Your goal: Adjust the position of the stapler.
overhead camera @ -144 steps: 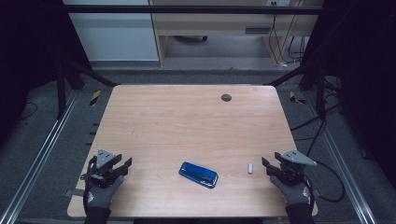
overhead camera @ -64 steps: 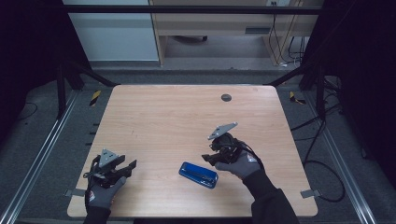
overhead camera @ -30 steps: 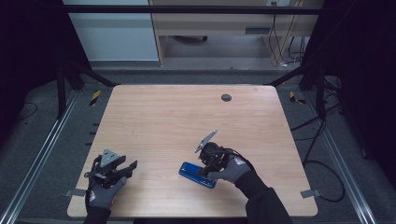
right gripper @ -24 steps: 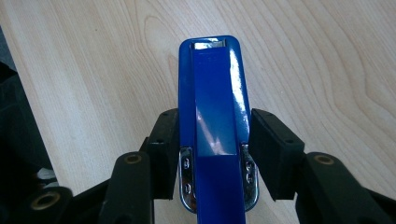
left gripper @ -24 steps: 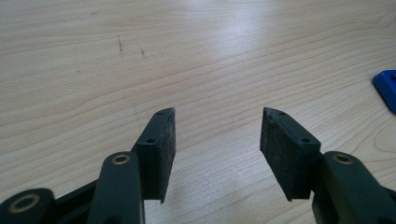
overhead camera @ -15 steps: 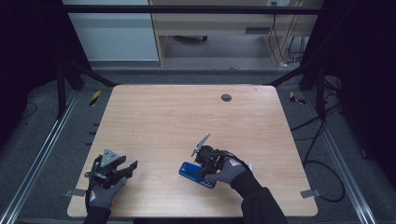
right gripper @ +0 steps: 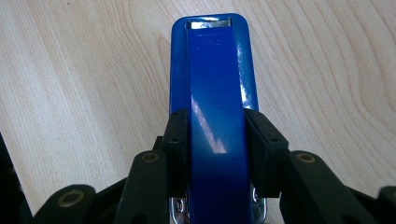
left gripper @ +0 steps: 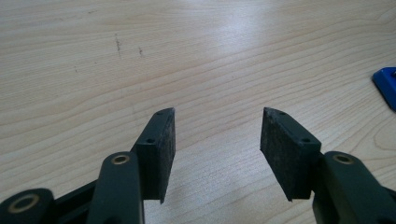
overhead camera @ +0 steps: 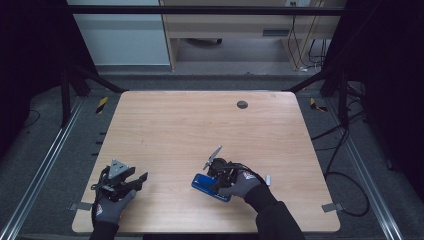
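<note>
A glossy blue stapler (overhead camera: 202, 183) lies flat on the wooden table (overhead camera: 200, 130), near the front and right of the middle. My right gripper (overhead camera: 216, 181) reaches over it from the right. In the right gripper view its jaws have just been closing, and both black pads (right gripper: 176, 140) now press on the stapler's (right gripper: 215, 88) two long sides near its rear end. My left gripper (overhead camera: 140, 181) rests at the front left corner. It is open (left gripper: 217, 140) with only bare wood between its pads, and a corner of the stapler (left gripper: 385, 84) shows far to the right.
A small white object (overhead camera: 268, 179) lies on the table just right of my right hand. A dark round cable hole (overhead camera: 242, 104) sits near the far edge. Black frame rails (overhead camera: 50, 150) and cables (overhead camera: 345, 145) run beside the table on both sides.
My right gripper came from the front right corner to the stapler, sank onto it, and its jaws closed against the stapler's sides. The left gripper stayed where it was.
</note>
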